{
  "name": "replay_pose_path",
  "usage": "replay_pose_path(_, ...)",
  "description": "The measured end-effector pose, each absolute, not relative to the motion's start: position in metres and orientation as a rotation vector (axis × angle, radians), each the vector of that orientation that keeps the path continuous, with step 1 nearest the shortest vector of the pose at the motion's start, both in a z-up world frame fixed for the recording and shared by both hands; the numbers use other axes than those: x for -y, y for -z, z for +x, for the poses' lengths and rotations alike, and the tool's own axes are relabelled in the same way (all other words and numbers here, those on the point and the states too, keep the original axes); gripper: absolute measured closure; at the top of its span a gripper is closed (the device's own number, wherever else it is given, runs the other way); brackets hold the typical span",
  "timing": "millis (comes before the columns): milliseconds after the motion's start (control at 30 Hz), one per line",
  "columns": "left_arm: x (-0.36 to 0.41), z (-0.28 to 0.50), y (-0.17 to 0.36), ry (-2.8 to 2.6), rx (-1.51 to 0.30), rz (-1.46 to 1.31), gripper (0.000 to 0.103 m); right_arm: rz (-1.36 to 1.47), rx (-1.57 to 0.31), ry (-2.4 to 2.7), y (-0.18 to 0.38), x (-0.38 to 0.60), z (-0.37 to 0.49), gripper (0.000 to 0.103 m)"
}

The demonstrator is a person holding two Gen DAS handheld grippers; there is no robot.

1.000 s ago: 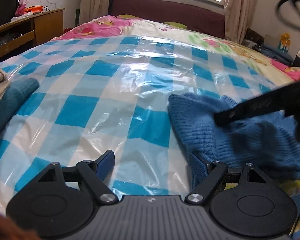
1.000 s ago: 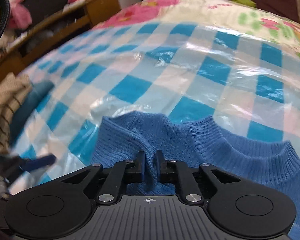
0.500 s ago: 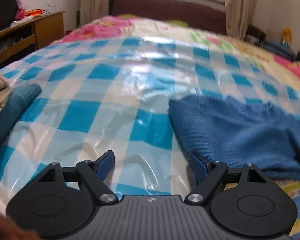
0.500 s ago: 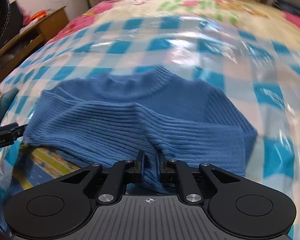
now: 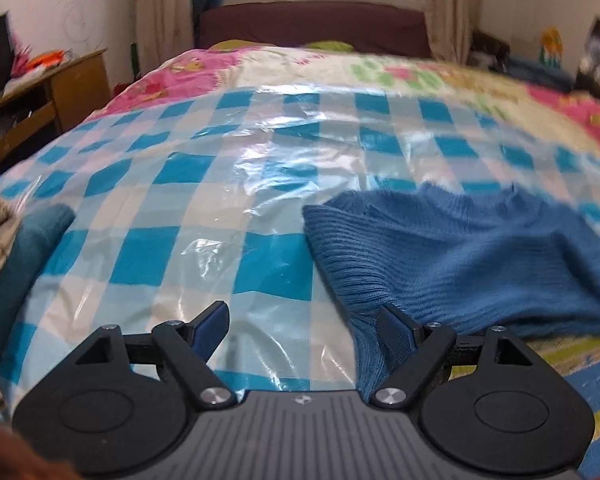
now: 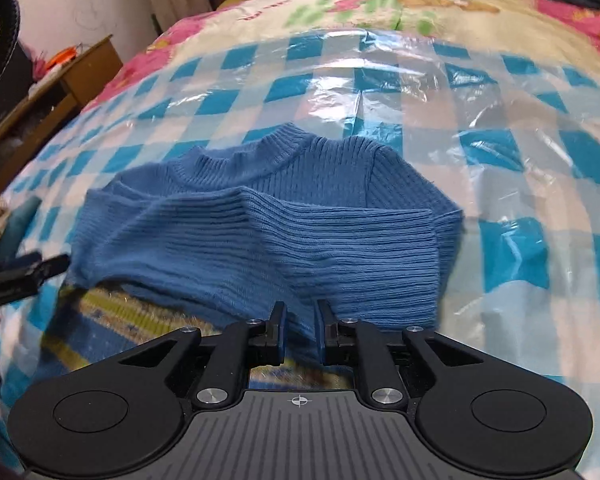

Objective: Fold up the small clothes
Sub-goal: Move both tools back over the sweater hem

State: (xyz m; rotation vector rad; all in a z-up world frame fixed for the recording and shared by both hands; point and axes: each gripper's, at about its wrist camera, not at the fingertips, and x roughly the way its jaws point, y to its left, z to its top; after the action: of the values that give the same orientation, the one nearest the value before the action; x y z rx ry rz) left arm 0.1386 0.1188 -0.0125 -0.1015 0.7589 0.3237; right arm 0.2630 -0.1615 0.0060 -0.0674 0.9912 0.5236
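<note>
Blue sweater [image 6: 260, 232] fold pinched in right gripper [image 6: 300, 330] fingers, tilted down; left gripper [image 5: 300, 320] fingers spread.

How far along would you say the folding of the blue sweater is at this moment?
Partly done: one side of the blue sweater already lies folded across its body. In hand: the right gripper pinches that folded edge, its jaws just easing. Left: release, then the remaining folds; the left gripper waits open.

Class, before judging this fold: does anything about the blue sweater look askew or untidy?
Yes. The blue sweater lies bunched and crooked on the checked plastic sheet; its lower edge hangs off the sheet onto the striped bedding, pinched in the right gripper.
</note>
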Motion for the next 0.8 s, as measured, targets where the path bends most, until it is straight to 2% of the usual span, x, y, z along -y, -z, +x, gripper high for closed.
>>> replay_pose_path(100,-0.123,0.144,0.023,-0.328,-0.814,-0.097,0.017,-0.077,-0.988,-0.496,-0.010,0.169,0.262,0.087)
replay_pose_path(200,-0.125,0.136,0.017,-0.320,-0.785,-0.117,0.018,0.010,-0.942,-0.499,-0.022,0.181,0.260,0.086)
replay_pose_path(267,-0.124,0.134,0.014,-0.315,-0.774,-0.111,0.018,0.018,-0.907,-0.462,-0.026,0.187,0.259,0.081)
replay_pose_path(467,-0.116,0.140,0.010,-0.265,-0.734,-0.109,0.017,0.059,-0.865,-0.416,-0.020,0.194,0.273,0.080)
replay_pose_path(667,-0.120,0.145,0.024,-0.253,-0.814,-0.118,0.017,-0.058,-0.944,-0.342,0.003,0.182,0.300,0.082)
replay_pose_path(800,-0.128,0.122,0.013,-0.243,-0.830,-0.158,0.018,-0.033,-0.928,-0.364,-0.012,0.193,0.277,0.079)
